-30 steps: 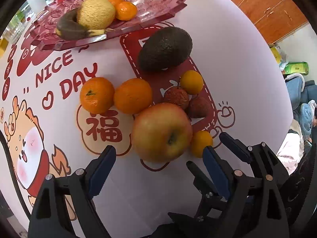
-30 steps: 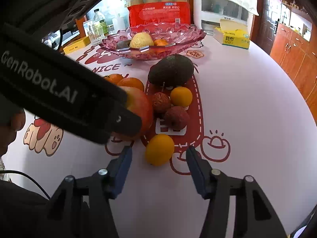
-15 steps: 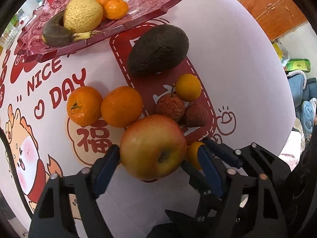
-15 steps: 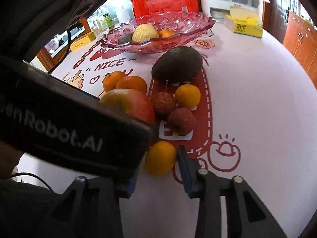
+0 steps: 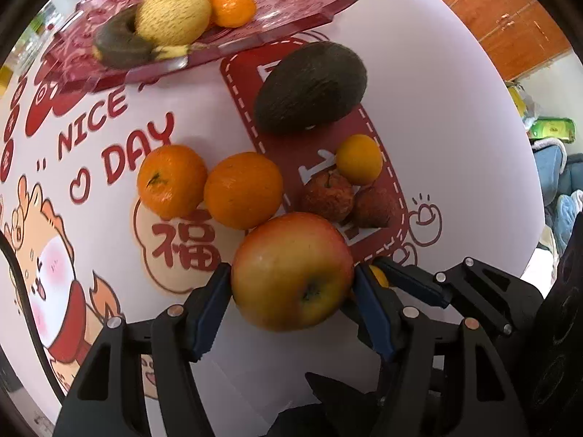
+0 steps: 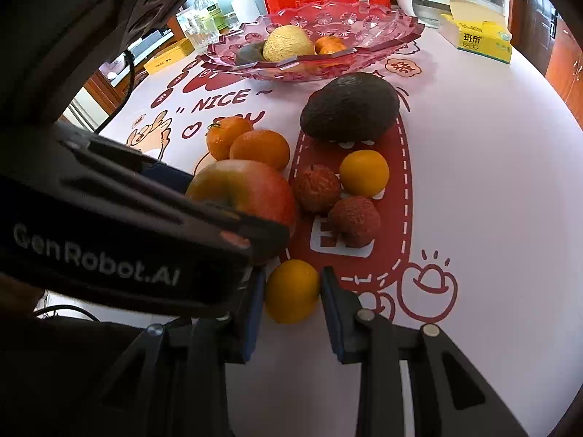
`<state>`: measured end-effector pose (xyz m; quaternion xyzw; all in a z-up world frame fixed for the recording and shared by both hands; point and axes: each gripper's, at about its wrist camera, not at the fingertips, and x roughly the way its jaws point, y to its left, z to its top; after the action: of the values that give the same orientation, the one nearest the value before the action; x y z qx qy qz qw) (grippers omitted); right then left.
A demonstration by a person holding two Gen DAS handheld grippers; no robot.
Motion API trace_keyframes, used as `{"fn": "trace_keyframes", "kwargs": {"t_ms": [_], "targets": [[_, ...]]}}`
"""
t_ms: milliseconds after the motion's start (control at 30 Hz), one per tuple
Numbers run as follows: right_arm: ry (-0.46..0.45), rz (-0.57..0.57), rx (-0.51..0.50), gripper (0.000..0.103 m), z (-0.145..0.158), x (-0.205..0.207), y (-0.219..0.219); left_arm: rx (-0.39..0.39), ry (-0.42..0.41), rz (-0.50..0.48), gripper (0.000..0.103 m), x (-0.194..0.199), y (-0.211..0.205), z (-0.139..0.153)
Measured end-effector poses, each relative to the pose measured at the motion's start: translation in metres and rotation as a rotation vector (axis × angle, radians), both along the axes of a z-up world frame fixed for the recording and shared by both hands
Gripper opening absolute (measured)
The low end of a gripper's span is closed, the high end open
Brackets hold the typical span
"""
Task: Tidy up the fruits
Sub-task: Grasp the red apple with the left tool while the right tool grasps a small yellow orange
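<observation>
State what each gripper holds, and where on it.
Left gripper: big red-yellow apple, clamped at its sides. Right gripper: small round yellow-orange fruit, at its sides.

I see bare worktop open on the right. My left hand-held gripper crowds the right one; lychees and avocado block the way ahead to the bowl.

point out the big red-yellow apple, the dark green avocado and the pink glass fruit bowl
big red-yellow apple (image 5: 291,269), left wrist view, skin centre
dark green avocado (image 6: 349,107), right wrist view, middle
pink glass fruit bowl (image 6: 382,25), right wrist view, bare inner wall
</observation>
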<state>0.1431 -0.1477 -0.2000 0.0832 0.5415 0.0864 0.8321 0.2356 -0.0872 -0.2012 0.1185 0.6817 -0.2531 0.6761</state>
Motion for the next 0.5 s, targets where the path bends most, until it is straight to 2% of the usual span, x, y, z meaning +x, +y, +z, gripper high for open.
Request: {"fn": "trace_keyframes", "kwargs": {"t_ms": [300, 500], "targets": [[0.009, 0.075, 0.002, 0.031, 0.009, 0.000, 0.009, -0.005, 0.030, 0.124, 0.066, -0.009, 0.038, 0.009], [-0.011, 0.116, -0.022, 0.031, 0.022, 0.000, 0.008, -0.011, 0.024, 0.211, 0.066, -0.010, 0.071, 0.035]]}}
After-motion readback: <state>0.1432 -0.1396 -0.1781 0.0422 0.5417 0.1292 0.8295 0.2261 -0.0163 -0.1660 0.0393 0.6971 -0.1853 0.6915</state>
